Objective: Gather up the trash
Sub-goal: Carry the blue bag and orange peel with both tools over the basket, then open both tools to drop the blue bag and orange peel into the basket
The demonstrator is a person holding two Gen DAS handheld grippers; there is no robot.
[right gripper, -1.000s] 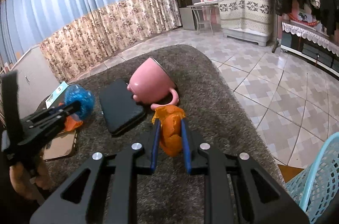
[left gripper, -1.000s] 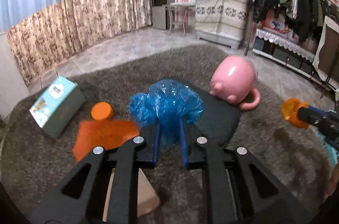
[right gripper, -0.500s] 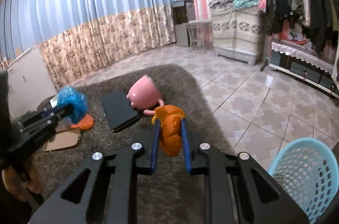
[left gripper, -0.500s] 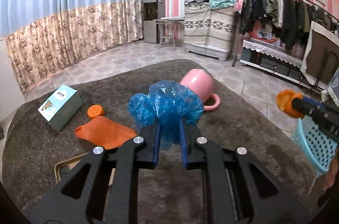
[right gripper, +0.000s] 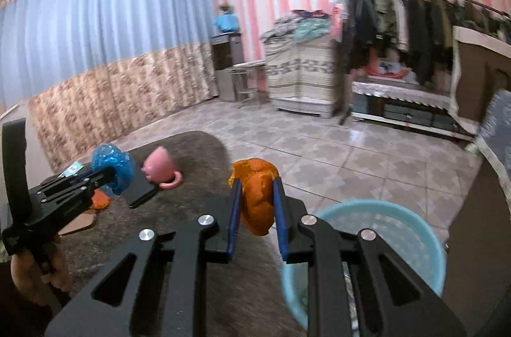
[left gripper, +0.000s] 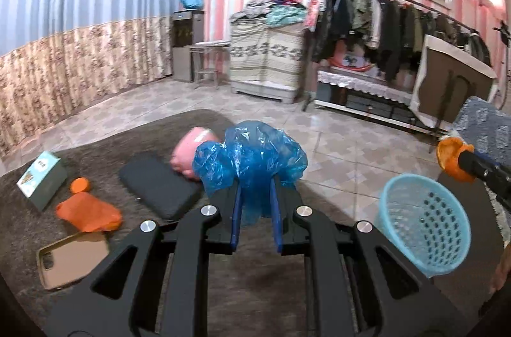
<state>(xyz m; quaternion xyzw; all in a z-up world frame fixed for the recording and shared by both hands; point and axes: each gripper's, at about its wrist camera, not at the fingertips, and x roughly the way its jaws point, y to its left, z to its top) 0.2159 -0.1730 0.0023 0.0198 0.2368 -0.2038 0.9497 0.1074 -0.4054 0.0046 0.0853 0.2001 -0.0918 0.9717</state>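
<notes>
Crumpled blue plastic bag (left gripper: 252, 155) sits clamped between the two blue fingers (left gripper: 237, 215) of the left gripper (left gripper: 255, 217) in the left wrist view, and it bulges out above the fingertips. Behind it a grey carpet (left gripper: 95, 152) covers the desk, with a pink mug (left gripper: 188, 153) lying on its side, a black case (left gripper: 159, 183) just beside the mug, an orange bag (left gripper: 89, 214), a small orange cap (left gripper: 80, 185), a teal box (left gripper: 41, 180) and a brown phone case (left gripper: 70, 257) near the left edge. To the right, a light blue basket (left gripper: 424, 222) stands low on the tiled floor (left gripper: 335, 145), and above it the right gripper (left gripper: 460, 160) enters with an orange lump. In the right wrist view, the right gripper (right gripper: 255, 215) is closed on this crumpled orange trash (right gripper: 255, 196), which fills the gap between its blue fingers (right gripper: 278, 215). The basket (right gripper: 399, 228) is directly below and to the right of the fingers, partly hidden by the black frame. On the left, a hand (right gripper: 22, 273) holds the left gripper (right gripper: 108, 174) with the blue bag (right gripper: 113, 164) above the carpet (right gripper: 198, 152), near the mug (right gripper: 159, 168).
</notes>
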